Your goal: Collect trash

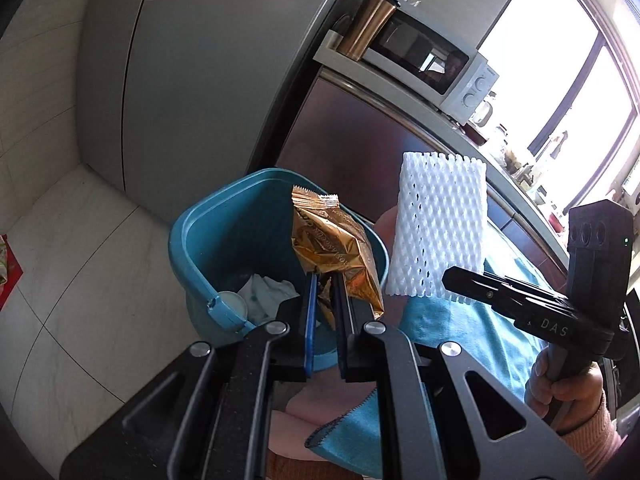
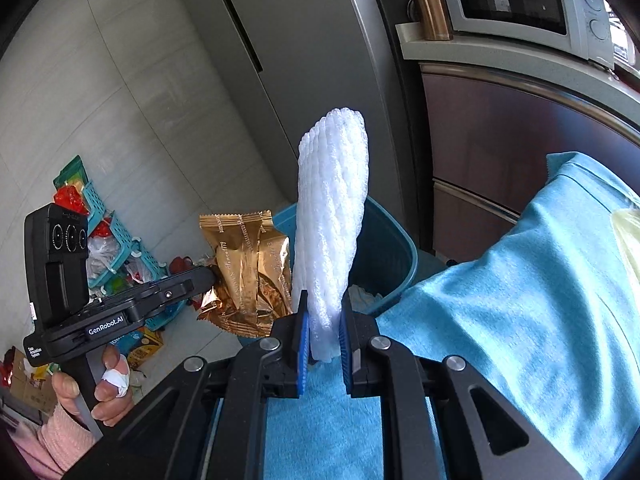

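Note:
My left gripper (image 1: 325, 286) is shut on a gold foil wrapper (image 1: 334, 250) and holds it over the open blue bin (image 1: 200, 240). The bin holds crumpled white paper (image 1: 266, 290). My right gripper (image 2: 323, 312) is shut on a white foam net sleeve (image 2: 330, 216), held upright just right of the bin (image 2: 394, 252). In the left wrist view the foam sleeve (image 1: 438, 228) hangs to the right of the wrapper, with the right gripper (image 1: 454, 278) below it. In the right wrist view the wrapper (image 2: 250, 268) and the left gripper (image 2: 210, 276) are to the left.
A blue cloth (image 2: 520, 300) covers the surface under both grippers. A grey fridge (image 1: 192, 80) stands behind the bin. A microwave (image 1: 432, 60) and a copper tumbler (image 1: 370, 26) sit on the counter. Teal baskets and loose packaging (image 2: 108, 248) lie on the tiled floor.

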